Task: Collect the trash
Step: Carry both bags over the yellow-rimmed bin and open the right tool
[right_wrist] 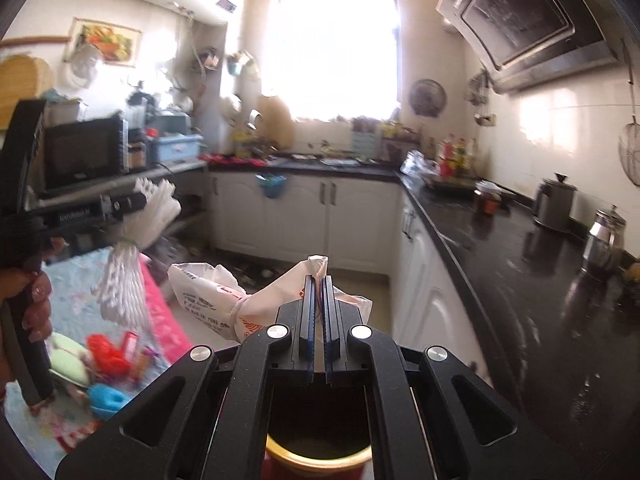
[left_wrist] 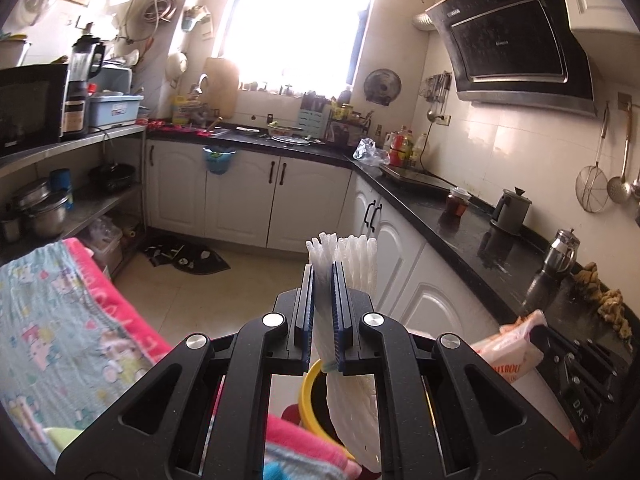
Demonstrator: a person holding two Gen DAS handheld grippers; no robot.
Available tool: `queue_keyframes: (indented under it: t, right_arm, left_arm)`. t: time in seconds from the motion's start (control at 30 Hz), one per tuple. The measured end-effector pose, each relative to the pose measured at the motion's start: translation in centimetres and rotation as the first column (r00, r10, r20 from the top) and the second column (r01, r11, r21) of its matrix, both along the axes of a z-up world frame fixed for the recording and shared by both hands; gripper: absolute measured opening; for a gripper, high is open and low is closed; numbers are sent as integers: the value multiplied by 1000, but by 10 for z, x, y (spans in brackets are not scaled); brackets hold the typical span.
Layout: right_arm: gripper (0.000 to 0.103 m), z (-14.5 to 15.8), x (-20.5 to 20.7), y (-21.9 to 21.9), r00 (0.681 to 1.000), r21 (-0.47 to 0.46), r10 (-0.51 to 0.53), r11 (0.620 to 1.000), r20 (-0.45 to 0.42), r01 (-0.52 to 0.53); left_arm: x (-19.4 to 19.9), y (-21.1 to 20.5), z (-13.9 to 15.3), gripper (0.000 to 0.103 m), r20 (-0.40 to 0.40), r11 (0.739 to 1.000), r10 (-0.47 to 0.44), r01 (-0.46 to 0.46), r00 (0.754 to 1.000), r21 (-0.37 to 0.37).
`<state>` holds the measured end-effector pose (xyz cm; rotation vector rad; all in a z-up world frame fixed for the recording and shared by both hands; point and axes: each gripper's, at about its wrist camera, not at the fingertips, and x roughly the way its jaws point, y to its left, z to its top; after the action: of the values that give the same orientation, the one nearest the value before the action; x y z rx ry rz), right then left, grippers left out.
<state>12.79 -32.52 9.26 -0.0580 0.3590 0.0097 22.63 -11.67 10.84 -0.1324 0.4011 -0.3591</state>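
Observation:
My left gripper [left_wrist: 323, 276] is shut on a white foam fruit net [left_wrist: 352, 260] that sticks out above and hangs below the jaws, over a yellow-rimmed bin [left_wrist: 310, 392]. In the right wrist view the left gripper [right_wrist: 132, 202] holds the same net [right_wrist: 124, 280] at the left. My right gripper [right_wrist: 318, 292] is shut on a crumpled white wrapper with red print [right_wrist: 224, 304], held above the yellow-rimmed bin [right_wrist: 320, 458]. The wrapper also shows in the left wrist view [left_wrist: 512, 344].
A table with a light blue and pink cloth [left_wrist: 52, 320] lies left; small colourful items [right_wrist: 108, 356] lie on it. A black counter [right_wrist: 540, 280] with kettles [right_wrist: 554, 204] runs along the right, above white cabinets [left_wrist: 280, 196]. A tiled floor [left_wrist: 224, 292] lies ahead.

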Motion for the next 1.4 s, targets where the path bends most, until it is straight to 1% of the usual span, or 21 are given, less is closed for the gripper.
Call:
queue_keyframes:
  t: [0.2,0.4,0.53,0.73,0.77,0.8,0.83,0.87,0.93,0.97,1.03,1.07,1.1,1.13,1.2,1.23,1.27,1.3,1.33,1.4]
  right_arm:
    - [3,-28,17,-10,994,-78,-83,994,-78,77]
    - [3,-64,42,-24,973,-142,-146,982,-180,121]
    - [4,-85,56,-26,960,-175,-169,976,-224,132]
    - [6,-112,75,-27,946,-190,-165,975,-277,115]
    - [8,-115,78,-26,945,-193,-167,975,-282,114]
    - [9,-118,80,-26,943,-195,-167,974,-288,114]
    - [14,-121,83,-26,942,-189,-162,976,-295,108]
    - [21,-122,85,-27,941,-181,-158,978,-299,107]
    - [27,-127,89,-28,938,-170,-152,980,-311,102]
    - [30,-128,89,-28,938,-166,-152,981,-312,103]
    - [34,-130,89,-29,937,-149,-149,983,-315,106]
    - [38,-130,87,-30,939,-134,-145,985,-312,107]
    - [40,-128,86,-30,942,-123,-141,987,-305,108]
    - [45,-127,84,-30,944,-119,-141,987,-300,110]
    - [50,-122,77,-29,949,-107,-138,988,-283,112]
    - [53,-119,74,-27,952,-101,-136,989,-273,112]
    - [57,-115,71,-26,955,-96,-135,989,-262,114]
    - [58,-111,68,-24,959,-91,-132,989,-249,113]
    - [59,-108,66,-23,962,-87,-129,990,-241,111]
    - [61,-102,61,-18,968,-78,-117,992,-223,102]
  left_arm:
    - [27,-32,-24,5,-25,1000,-13,13,1000,4]
    - [52,-60,-57,5,-63,999,-29,30,998,13]
    - [67,-75,-79,5,-96,999,-46,48,994,15]
    - [86,-85,-106,6,-142,998,-62,64,988,12]
    - [89,-86,-111,14,-156,998,-65,67,986,7]
    - [92,-88,-115,29,-170,998,-67,68,983,3]
    - [94,-88,-119,36,-184,998,-69,70,980,-2]
    - [96,-88,-123,43,-198,997,-72,72,977,-11]
    - [99,-86,-129,46,-220,998,-64,63,974,-9]
    - [100,-84,-132,50,-230,998,-57,57,972,-8]
    - [100,-77,-136,54,-259,999,-49,48,965,-10]
    - [99,-73,-136,57,-262,999,-44,43,964,-10]
    - [96,-68,-135,61,-261,999,-39,37,964,-10]
    - [93,-65,-133,64,-260,999,-35,33,965,-12]
    - [84,-54,-128,77,-261,1000,-22,18,965,-18]
    - [79,-48,-125,80,-257,1000,-18,12,966,-24]
    - [76,-45,-122,86,-256,1000,-16,9,967,-29]
    - [71,-38,-119,91,-255,999,-13,5,967,-32]
    - [65,-32,-115,92,-247,999,-6,-3,969,-35]
    - [54,-22,-108,92,-233,999,11,-18,973,-30]
